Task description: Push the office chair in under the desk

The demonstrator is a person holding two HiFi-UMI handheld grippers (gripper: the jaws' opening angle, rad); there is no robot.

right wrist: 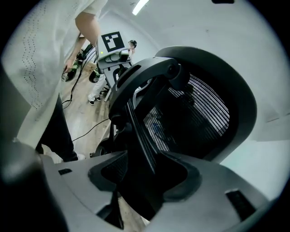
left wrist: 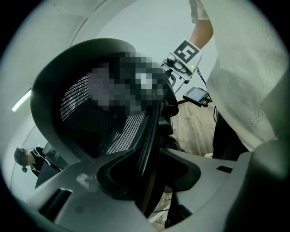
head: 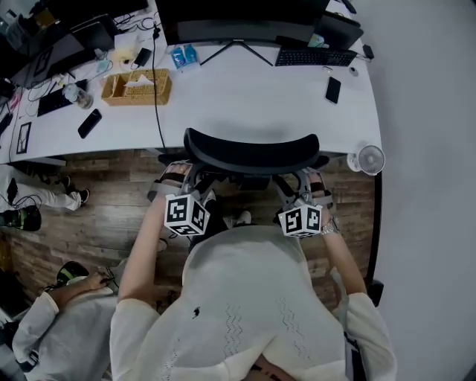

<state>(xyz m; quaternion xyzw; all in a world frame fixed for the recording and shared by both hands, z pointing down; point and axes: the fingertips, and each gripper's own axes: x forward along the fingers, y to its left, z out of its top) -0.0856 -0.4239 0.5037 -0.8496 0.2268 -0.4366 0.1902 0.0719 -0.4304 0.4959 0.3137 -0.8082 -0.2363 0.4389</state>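
Note:
The black mesh office chair point(head: 251, 152) stands at the white desk point(head: 245, 97), its back top close to the desk's front edge. My left gripper point(head: 174, 177) is shut on the left edge of the chair back, and my right gripper point(head: 312, 180) is shut on the right edge. In the left gripper view the chair's frame point(left wrist: 152, 136) runs between the jaws of the left gripper point(left wrist: 147, 174). The right gripper view shows the right gripper point(right wrist: 140, 176) clamped on the frame, with the mesh back point(right wrist: 195, 118) beyond it. The chair's seat and base are hidden.
On the desk lie a wicker basket point(head: 137, 87), two phones point(head: 332, 89) point(head: 89, 123), a keyboard point(head: 316, 56) and a monitor point(head: 238, 18). A small fan point(head: 370, 158) sits at the desk's right corner, by the grey wall. A person crouches at the lower left point(head: 59, 327).

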